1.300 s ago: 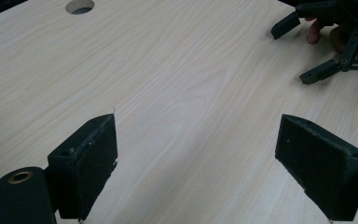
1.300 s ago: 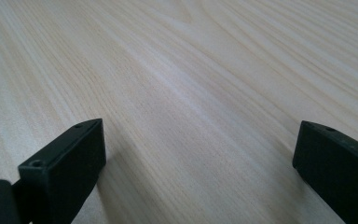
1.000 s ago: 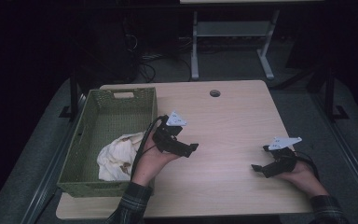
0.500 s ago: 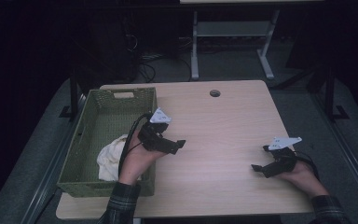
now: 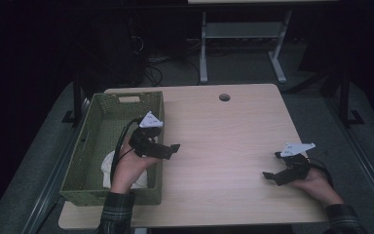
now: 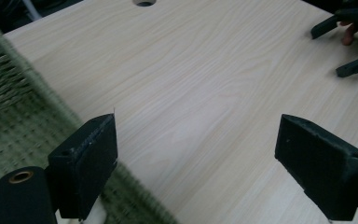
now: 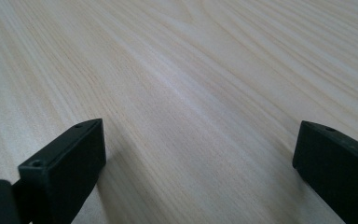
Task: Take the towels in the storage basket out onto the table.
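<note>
A green woven basket sits on the left part of the wooden table, and a white cloth lies in its near end. My left gripper hangs open over the basket's right rim, jaws pointing right across the table with nothing between them. My right gripper rests open near the table's front right, its jaws low over bare wood. In the left gripper view my own jaws stand wide apart, and the right gripper shows at the top right.
A round cable hole pierces the table near its far edge. Behind the table stand a white desk frame and loose cables on a dark floor. A rail runs along the floor at each side.
My left gripper has moved left, from over the table's middle to above the basket's right rim. The right gripper has stayed where it was.
</note>
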A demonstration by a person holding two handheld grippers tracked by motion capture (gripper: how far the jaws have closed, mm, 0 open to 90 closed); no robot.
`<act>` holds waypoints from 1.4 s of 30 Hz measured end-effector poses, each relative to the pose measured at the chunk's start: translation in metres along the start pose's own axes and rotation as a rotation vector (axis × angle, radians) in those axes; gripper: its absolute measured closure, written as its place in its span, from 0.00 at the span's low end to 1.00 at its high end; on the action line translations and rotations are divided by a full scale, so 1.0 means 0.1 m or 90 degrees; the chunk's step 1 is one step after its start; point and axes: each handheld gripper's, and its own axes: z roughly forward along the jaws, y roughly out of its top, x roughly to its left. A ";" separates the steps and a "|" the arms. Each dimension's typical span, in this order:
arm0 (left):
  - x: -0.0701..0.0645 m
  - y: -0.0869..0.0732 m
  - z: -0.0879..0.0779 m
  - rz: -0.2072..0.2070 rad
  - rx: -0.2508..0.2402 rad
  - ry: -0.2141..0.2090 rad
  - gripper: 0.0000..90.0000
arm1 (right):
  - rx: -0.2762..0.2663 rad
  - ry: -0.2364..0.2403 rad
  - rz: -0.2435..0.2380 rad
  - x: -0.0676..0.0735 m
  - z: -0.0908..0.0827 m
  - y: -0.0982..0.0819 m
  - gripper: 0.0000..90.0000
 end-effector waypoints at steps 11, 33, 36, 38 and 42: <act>0.21 -0.14 -0.16 -0.027 0.010 0.033 0.14 | 0.000 0.000 0.000 0.00 0.00 0.00 0.02; 0.54 -0.46 -0.33 -0.078 0.046 0.082 0.14 | 0.000 0.000 -0.001 0.00 0.00 0.00 0.02; 0.58 -0.50 -0.34 -0.083 0.050 0.091 0.14 | 0.000 0.000 0.000 0.00 0.00 0.00 0.02; 0.63 -0.55 -0.37 -0.089 0.051 0.097 0.14 | 0.000 0.000 0.000 0.00 0.00 0.00 0.02; 0.70 -0.60 -0.37 -0.094 0.054 0.105 0.14 | 0.000 0.000 0.000 0.00 0.00 0.00 0.02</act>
